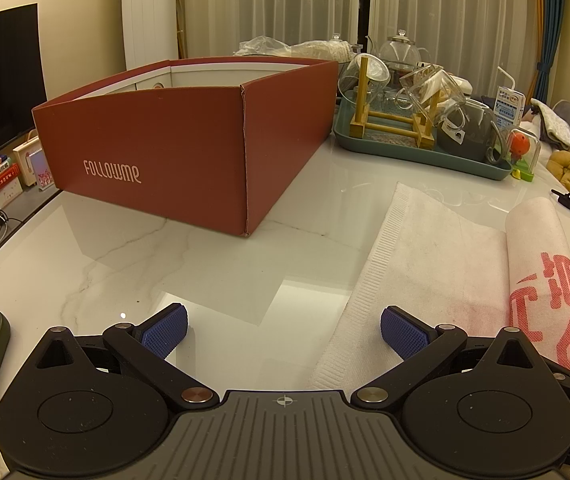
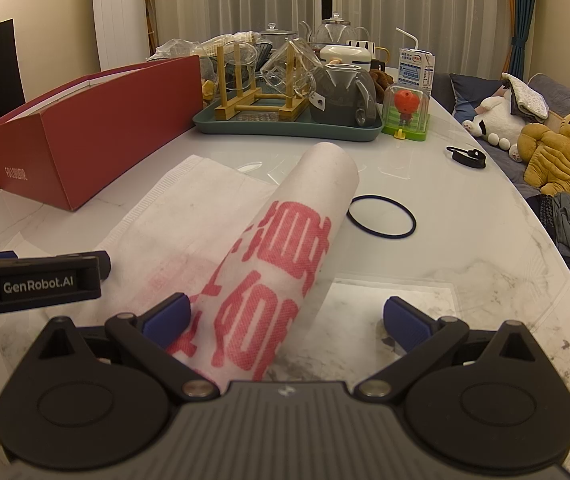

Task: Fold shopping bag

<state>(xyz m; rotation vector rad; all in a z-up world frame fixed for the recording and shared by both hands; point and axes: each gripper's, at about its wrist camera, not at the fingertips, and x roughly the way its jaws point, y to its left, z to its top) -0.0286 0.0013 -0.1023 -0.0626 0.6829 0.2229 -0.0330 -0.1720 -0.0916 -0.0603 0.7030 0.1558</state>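
Tabletop (image 2: 465, 280) glossy, slick. Bag (image 2: 269, 248) half rolled on it, flat tail toward box (image 2: 97, 128): light, soft, springy cloth, likely unrolls. Band (image 2: 381, 216) beside roll. My right claw (image 2: 285, 320) wide open, empty; left claw (image 1: 283, 330) same. Pinch roll mid-length.

sheer curtains (image 1: 277, 4); cream wall (image 1: 85, 20) | marble table (image 1: 165, 264); warm light

Warm, yellowish indoor light filled both views, fairly dim. The glossy bench (image 1: 213, 272) mirrored pale rectangular glare from overhead and reflected the red box (image 1: 189, 148) softly. Fisheye distortion bent the edges, with dark vignetted corners. Focus stayed sharp; shadows were soft.
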